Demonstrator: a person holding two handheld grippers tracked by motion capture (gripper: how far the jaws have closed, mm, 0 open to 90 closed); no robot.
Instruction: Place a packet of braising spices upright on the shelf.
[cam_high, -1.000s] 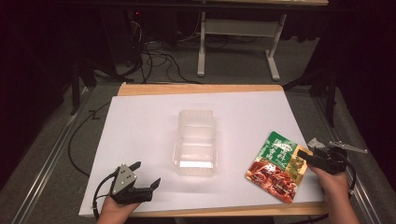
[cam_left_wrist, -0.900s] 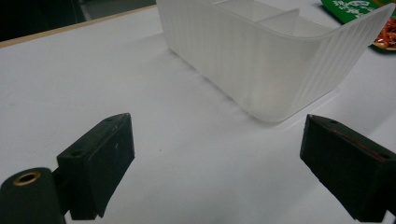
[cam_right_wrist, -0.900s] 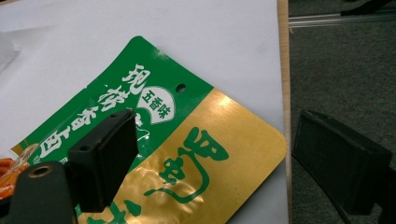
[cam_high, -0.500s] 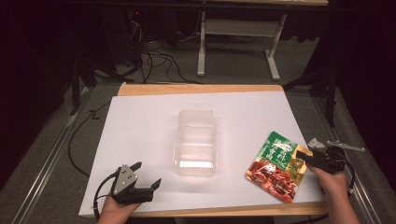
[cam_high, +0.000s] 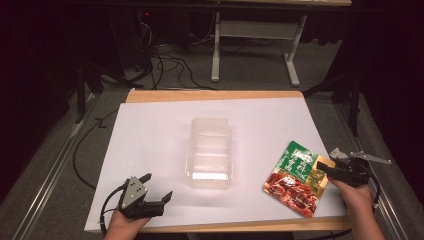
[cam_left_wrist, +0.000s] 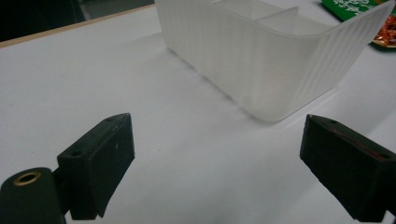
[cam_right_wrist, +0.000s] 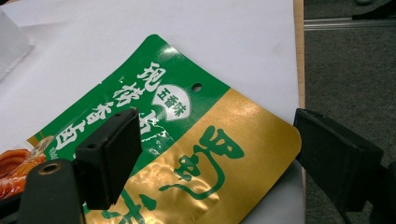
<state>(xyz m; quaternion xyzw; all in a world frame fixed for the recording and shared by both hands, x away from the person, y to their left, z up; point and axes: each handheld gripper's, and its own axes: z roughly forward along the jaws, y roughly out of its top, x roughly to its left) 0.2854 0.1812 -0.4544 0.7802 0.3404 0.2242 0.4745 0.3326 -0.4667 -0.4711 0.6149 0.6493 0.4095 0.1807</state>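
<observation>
A clear plastic container (cam_high: 210, 152) with a divider stands in the middle of the white table top (cam_high: 150, 135). A green, gold and red snack packet (cam_high: 296, 176) lies flat at the right front. My right gripper (cam_high: 324, 169) is at the packet's right corner, open. In the right gripper view its jaws (cam_right_wrist: 217, 128) straddle the gold corner of the packet (cam_right_wrist: 210, 154) without pressing on it. At the left front, my left gripper (cam_high: 157, 187) rests open and empty. Its own view (cam_left_wrist: 217, 135) looks at the container's ribbed near wall (cam_left_wrist: 261, 60), a short way ahead.
The table's wooden right edge (cam_right_wrist: 299, 51) runs close beside the right gripper, with grey floor beyond it. Cables (cam_high: 165, 65) and a metal desk frame (cam_high: 250, 35) lie on the dark floor behind the table. A cable (cam_high: 82, 150) trails off the left side.
</observation>
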